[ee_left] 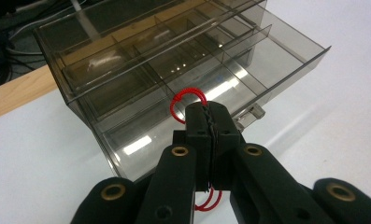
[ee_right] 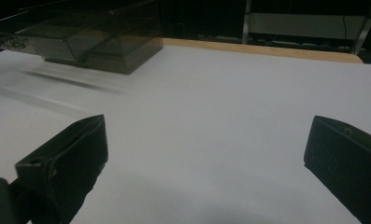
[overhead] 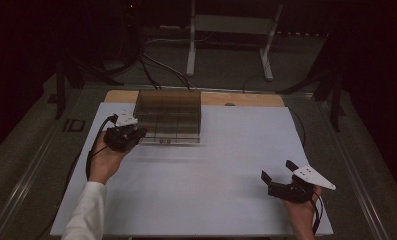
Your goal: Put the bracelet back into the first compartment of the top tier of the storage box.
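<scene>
A smoky clear plastic drawer box [overhead: 168, 116] stands at the back left of the white table [overhead: 211, 170]. In the left gripper view its lowest drawer [ee_left: 248, 77] is pulled out, with a small clear knob [ee_left: 254, 112] on its front. My left gripper [overhead: 141, 133] [ee_left: 207, 113] is at the box's front left corner, over the drawer, and is shut on a thin red cord loop [ee_left: 187, 99] that sticks out above and below the jaws. My right gripper [overhead: 276, 170] [ee_right: 206, 140] rests near the table's front right, open with nothing between its jaws.
The box [ee_right: 89, 42] lies far off to the left in the right gripper view. A strip of wooden tabletop [overhead: 246, 98] shows behind the white sheet. Beyond it stand a metal frame [overhead: 231, 35] and cables [overhead: 151, 70] on the floor.
</scene>
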`<state>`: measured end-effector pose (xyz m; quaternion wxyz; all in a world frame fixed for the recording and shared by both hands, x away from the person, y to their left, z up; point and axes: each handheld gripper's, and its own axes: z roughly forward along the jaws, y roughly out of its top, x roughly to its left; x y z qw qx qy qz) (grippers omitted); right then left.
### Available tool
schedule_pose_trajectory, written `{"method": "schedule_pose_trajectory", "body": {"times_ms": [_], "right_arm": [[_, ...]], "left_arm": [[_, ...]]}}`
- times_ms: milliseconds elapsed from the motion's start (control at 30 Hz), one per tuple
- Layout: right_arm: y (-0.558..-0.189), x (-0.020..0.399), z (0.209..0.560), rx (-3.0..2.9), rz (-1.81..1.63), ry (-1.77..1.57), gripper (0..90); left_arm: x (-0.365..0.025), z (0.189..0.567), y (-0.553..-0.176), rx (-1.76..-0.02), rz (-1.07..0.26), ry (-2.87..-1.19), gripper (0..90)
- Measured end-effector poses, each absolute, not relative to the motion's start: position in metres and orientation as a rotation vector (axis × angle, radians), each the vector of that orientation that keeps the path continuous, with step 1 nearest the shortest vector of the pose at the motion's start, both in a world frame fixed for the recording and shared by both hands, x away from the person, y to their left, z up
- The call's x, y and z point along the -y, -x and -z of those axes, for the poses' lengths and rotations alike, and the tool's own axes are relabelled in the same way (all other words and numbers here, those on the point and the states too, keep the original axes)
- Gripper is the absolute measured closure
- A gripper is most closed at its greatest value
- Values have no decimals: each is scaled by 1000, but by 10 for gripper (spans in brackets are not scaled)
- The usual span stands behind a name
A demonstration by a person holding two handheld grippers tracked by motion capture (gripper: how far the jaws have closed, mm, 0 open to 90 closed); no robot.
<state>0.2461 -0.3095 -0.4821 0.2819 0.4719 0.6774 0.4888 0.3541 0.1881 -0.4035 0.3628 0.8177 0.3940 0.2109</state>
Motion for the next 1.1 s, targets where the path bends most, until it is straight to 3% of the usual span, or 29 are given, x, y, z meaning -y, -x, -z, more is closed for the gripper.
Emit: {"method": "schedule_pose_trajectory", "body": {"times_ms": [1100], "right_arm": [[-246,309,482,-1816,-1308,-1265,4]], "left_arm": [[-189,406,-377,-1047,-579,-2145,900]]}}
